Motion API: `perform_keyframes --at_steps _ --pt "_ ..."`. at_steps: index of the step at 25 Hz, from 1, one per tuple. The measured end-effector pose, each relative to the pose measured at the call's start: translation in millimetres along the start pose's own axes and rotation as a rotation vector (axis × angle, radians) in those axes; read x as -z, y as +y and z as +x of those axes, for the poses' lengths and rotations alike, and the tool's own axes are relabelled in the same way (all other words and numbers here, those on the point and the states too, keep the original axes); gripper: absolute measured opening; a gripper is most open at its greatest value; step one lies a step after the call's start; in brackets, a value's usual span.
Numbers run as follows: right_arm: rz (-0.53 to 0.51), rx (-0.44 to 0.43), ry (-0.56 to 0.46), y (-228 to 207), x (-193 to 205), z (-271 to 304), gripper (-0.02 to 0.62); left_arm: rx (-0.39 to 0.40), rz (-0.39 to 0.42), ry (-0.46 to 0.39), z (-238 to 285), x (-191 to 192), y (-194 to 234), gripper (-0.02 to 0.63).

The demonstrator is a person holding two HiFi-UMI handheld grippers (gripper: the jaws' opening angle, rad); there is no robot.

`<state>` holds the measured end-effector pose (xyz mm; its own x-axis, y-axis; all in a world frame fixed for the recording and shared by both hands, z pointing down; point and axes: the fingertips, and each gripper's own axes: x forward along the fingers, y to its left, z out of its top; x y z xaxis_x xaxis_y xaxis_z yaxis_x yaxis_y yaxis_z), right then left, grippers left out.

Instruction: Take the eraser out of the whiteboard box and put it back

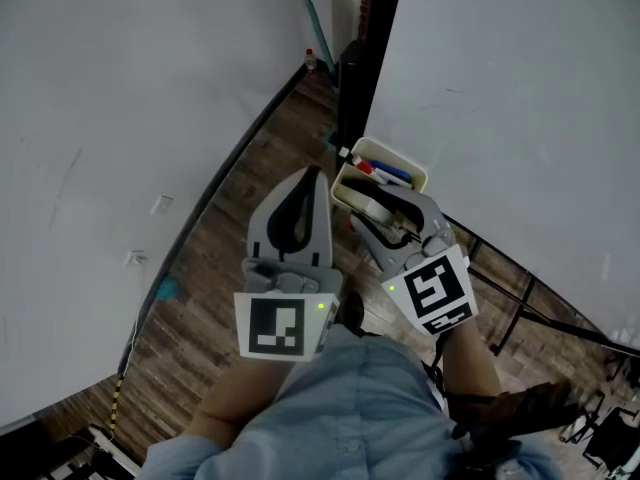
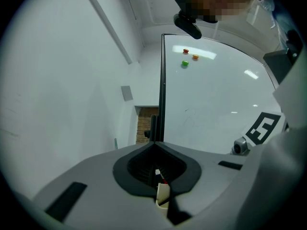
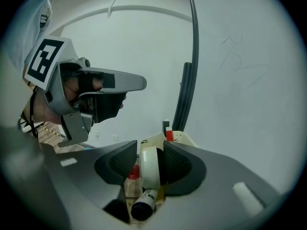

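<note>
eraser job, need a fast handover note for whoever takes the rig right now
Left gripper: shut, empty, held clear beside the box.
Right gripper: open, down in the box, jaws either side of the eraser, not clamped.
Eraser stands in the box among markers.
Done: unclear whether it has been out yet.
Left: if not, close, lift it out, put it back.

There are two grippers, the left gripper (image 1: 310, 174) and the right gripper (image 1: 388, 208). One whiteboard box (image 1: 421, 175) holds one eraser (image 3: 149, 169) and at least three markers (image 1: 392, 175). The one whiteboard (image 2: 216, 104) carries three magnets (image 2: 185, 63) at its far end.
</note>
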<state>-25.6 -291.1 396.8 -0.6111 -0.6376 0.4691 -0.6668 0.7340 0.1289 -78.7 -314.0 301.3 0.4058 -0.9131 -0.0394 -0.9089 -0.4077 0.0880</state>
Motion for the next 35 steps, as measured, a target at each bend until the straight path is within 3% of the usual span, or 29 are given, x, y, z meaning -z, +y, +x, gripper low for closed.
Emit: perform_keyframes --at_steps 6,15,23,35 --pt "-0.030 0.036 0.032 -3 4 6 0.147 0.003 -0.004 0.016 4 5 7 0.003" --pt "0.023 0.041 -0.005 -5 0 1 0.120 0.012 0.011 0.014 -1 3 3 0.003" --pt "0.067 0.062 -0.138 -7 -35 -33 0.120 0.000 0.051 -0.025 -19 -19 -6 0.003" --pt "0.011 0.106 -0.307 3 -80 -88 0.120 -0.043 0.084 -0.121 -60 -54 -25 0.003"
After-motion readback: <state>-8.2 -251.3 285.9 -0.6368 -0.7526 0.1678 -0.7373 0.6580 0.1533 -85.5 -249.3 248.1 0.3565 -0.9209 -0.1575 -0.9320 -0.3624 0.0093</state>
